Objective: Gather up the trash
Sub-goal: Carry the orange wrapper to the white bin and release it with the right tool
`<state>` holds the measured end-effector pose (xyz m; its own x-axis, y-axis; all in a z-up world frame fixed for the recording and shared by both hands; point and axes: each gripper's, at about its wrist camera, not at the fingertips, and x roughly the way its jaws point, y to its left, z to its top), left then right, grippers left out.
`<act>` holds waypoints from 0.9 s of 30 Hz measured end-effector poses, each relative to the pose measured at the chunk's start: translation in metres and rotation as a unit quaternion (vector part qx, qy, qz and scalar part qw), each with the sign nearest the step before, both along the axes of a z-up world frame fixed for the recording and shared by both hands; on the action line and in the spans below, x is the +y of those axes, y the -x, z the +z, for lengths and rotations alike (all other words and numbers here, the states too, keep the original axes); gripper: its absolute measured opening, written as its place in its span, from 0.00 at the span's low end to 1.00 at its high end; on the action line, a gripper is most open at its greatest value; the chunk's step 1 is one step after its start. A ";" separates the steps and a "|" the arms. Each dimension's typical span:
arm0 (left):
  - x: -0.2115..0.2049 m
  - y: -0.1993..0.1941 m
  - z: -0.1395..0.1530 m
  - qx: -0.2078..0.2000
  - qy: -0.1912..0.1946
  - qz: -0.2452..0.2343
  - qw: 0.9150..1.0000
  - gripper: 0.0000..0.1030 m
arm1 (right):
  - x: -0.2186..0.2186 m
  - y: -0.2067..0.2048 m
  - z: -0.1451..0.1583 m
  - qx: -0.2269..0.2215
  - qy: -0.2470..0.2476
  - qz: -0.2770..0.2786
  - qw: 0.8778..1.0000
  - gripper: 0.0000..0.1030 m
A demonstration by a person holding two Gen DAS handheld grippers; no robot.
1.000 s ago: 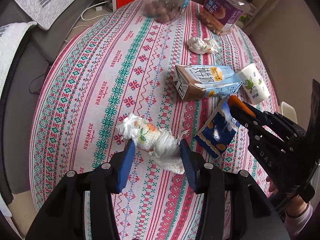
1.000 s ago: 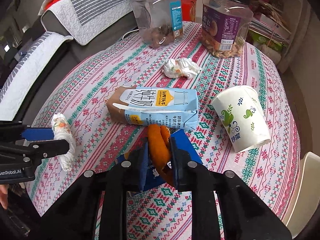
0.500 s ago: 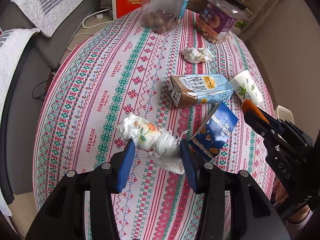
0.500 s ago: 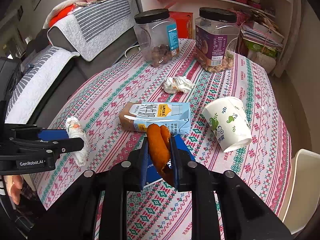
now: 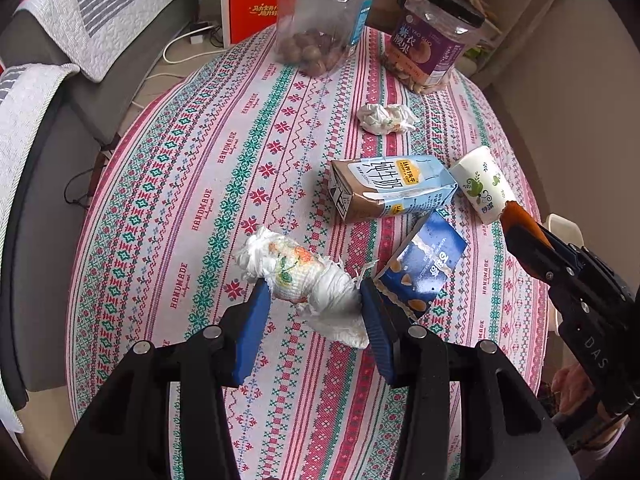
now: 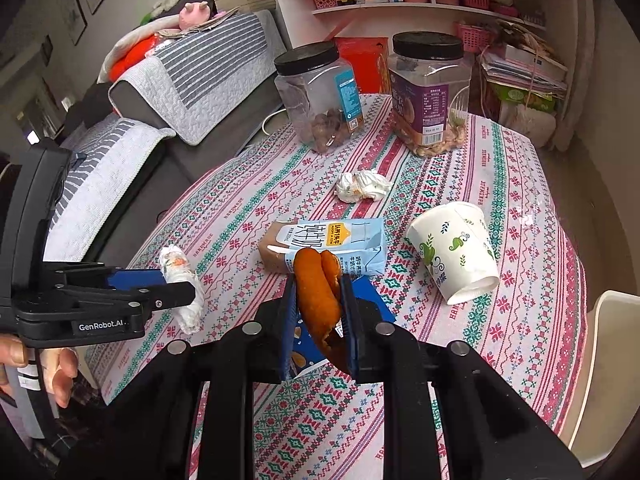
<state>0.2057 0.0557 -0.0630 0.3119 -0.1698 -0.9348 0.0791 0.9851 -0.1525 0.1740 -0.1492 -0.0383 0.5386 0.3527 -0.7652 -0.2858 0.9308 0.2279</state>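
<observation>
Gripping a crumpled tissue wad (image 5: 304, 280), left gripper (image 5: 312, 308) hangs over the table (image 5: 160, 208), right gripper (image 6: 318, 300) at its 3 o'clock clamped on orange peel (image 6: 318, 292).

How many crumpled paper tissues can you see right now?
2: one tissue wad held in the left gripper, another crumpled tissue lying on the tablecloth near the two jars. Others may be hidden.
</observation>
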 end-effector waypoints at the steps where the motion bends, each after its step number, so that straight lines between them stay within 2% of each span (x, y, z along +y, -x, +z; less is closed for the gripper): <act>1: -0.001 0.000 0.000 -0.001 0.000 -0.001 1.000 0.45 | 0.000 0.000 0.001 -0.002 0.001 0.000 1.000 0.19; 8: -0.003 -0.002 0.004 -0.005 0.005 0.000 1.000 0.45 | -0.004 0.006 0.007 -0.011 0.007 -0.001 1.000 0.19; 18: 0.010 0.000 0.023 -0.029 0.022 0.012 0.999 0.45 | -0.003 0.007 -0.002 -0.004 0.020 -0.007 1.000 0.19; 27: 0.015 0.001 0.018 -0.023 0.017 0.012 1.000 0.45 | 0.002 0.007 -0.003 -0.006 0.023 -0.001 1.000 0.19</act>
<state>0.2045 0.0709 -0.0454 0.3579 -0.1939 -0.9134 0.0637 0.9810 -0.1833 0.1673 -0.1467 -0.0414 0.5478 0.3162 -0.7746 -0.2870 0.9407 0.1810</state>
